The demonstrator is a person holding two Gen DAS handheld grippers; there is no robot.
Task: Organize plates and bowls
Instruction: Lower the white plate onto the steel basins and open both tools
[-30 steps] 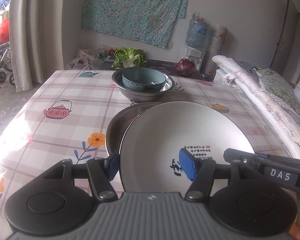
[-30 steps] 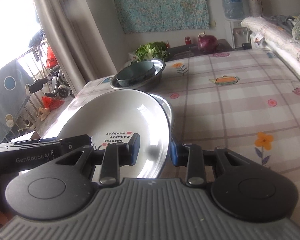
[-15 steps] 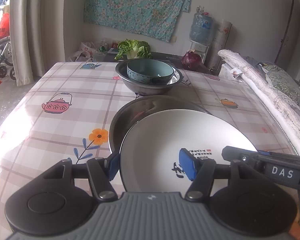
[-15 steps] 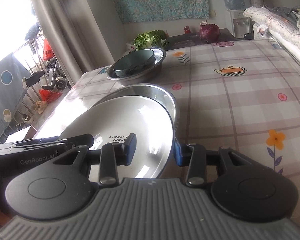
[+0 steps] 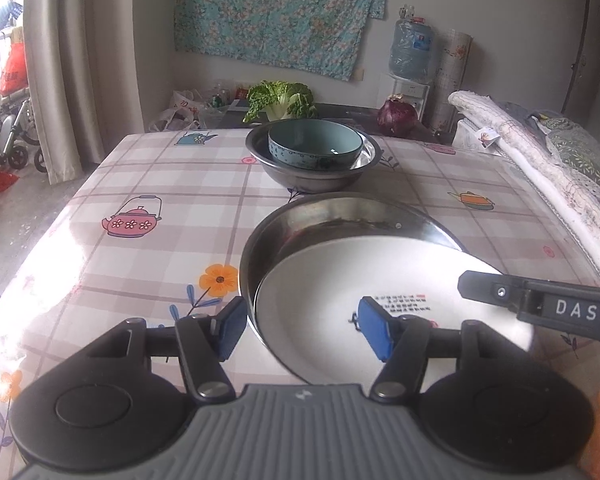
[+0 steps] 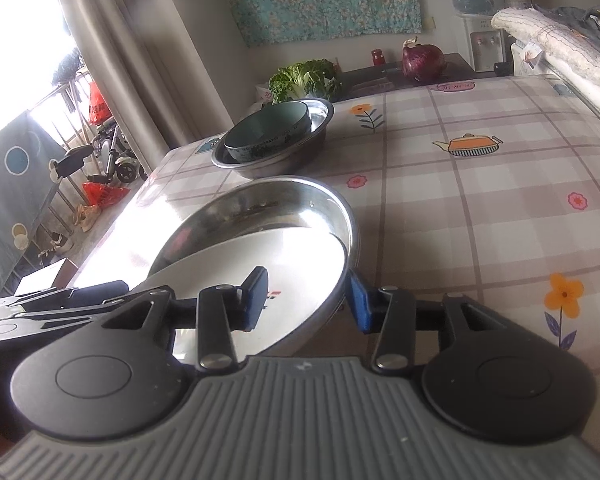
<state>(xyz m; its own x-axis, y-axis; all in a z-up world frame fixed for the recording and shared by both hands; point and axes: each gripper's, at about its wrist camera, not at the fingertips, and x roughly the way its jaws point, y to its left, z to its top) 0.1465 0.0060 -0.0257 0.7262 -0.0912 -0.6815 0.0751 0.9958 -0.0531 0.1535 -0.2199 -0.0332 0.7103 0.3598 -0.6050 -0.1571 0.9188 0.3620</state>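
Note:
A white plate with black writing lies tilted on the near side of a shallow steel plate. My left gripper is open, its fingers straddling the white plate's left rim. My right gripper is open, its fingers straddling the right rim of both plates. A teal bowl sits inside a steel bowl farther back.
The table has a checked cloth with teapots and flowers. Rolled fabric lies along its right edge. A cabbage and a red onion sit on a dark stand behind it.
The white plate came down from its raised position onto the steel plate. Both grippers opened and pulled back toward me.

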